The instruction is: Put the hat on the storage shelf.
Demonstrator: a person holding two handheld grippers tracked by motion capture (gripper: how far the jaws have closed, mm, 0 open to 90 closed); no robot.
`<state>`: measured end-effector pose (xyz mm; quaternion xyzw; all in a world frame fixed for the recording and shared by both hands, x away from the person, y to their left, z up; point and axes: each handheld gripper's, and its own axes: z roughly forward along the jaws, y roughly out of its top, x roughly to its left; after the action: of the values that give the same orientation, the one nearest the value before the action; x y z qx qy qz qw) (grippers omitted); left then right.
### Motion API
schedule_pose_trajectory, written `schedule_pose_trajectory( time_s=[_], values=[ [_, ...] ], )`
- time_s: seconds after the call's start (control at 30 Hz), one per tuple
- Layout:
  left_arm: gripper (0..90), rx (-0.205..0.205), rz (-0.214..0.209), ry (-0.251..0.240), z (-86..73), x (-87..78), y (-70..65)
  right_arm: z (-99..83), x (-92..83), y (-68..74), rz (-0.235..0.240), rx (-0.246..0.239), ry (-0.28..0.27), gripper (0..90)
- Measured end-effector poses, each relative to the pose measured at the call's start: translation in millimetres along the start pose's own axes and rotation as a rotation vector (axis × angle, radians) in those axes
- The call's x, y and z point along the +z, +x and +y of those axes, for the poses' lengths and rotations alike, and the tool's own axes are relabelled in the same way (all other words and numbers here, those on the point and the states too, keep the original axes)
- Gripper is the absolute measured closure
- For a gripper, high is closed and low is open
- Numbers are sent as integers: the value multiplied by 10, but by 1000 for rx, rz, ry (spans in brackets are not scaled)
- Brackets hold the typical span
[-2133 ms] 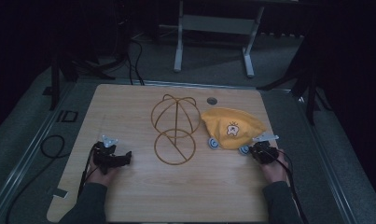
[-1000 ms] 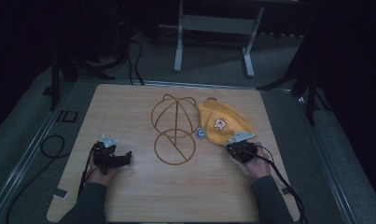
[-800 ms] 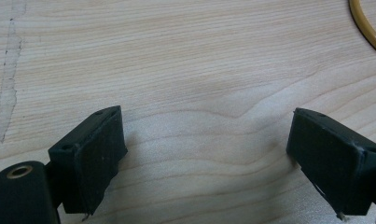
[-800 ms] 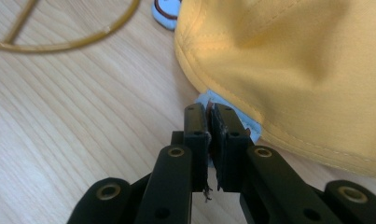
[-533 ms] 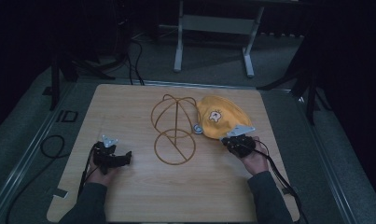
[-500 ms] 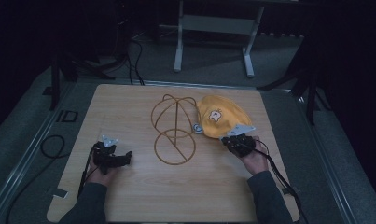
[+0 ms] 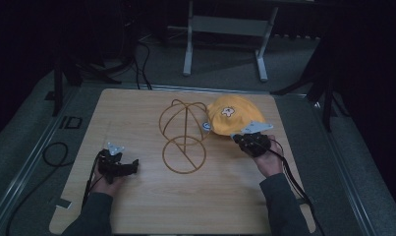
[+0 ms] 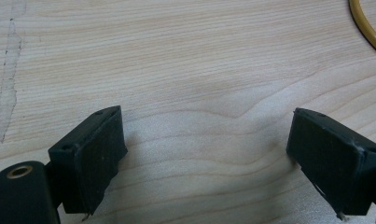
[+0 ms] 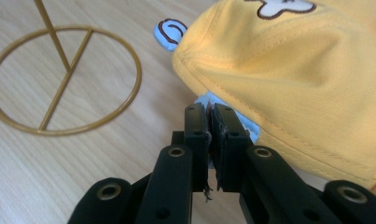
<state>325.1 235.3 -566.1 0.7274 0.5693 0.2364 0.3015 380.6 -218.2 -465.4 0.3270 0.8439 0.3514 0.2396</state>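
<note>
A yellow cap point(image 7: 233, 114) with a white emblem hangs just right of the gold wire hat stand point(image 7: 183, 129) on the wooden table point(image 7: 136, 206). My right gripper point(image 7: 240, 138) is shut on the cap's lower edge, lifting it off the table. In the right gripper view the jaws point(image 9: 210, 122) pinch the yellow cap point(image 9: 297, 70) at its light-blue inner rim, with the stand's round base point(image 9: 64, 88) to the left. My left gripper point(image 7: 130, 166) rests on the table at the front left, open and empty. Its fingers point(image 8: 90, 154) stand wide over bare wood.
A black cable point(image 7: 58, 155) loops off the table's left edge. A grey metal frame point(image 7: 225, 29) stands on the floor beyond the table. Another cable point(image 7: 294, 177) trails from the right gripper toward the front right.
The right gripper has risen and moved left and farther from me with the cap, bringing it closer to the stand. The left gripper has stayed still.
</note>
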Motion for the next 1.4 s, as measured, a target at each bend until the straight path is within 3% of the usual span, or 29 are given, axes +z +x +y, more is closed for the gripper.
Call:
schedule_pose_trajectory(
  time_s=[0.27,0.77,1.07,1.4],
  values=[
    [115,5,1,3,1,-2,3,187,-91,-14,-13,-8,-39,854],
    [115,3,0,3,1,-2,2,431,-369,-120,-67,24,-117,859],
    [115,3,0,3,1,-2,2,416,-435,-103,-62,12,-87,796],
    [115,2,1,2,1,-1,2,441,-292,-152,-36,-11,21,742]
  ],
)
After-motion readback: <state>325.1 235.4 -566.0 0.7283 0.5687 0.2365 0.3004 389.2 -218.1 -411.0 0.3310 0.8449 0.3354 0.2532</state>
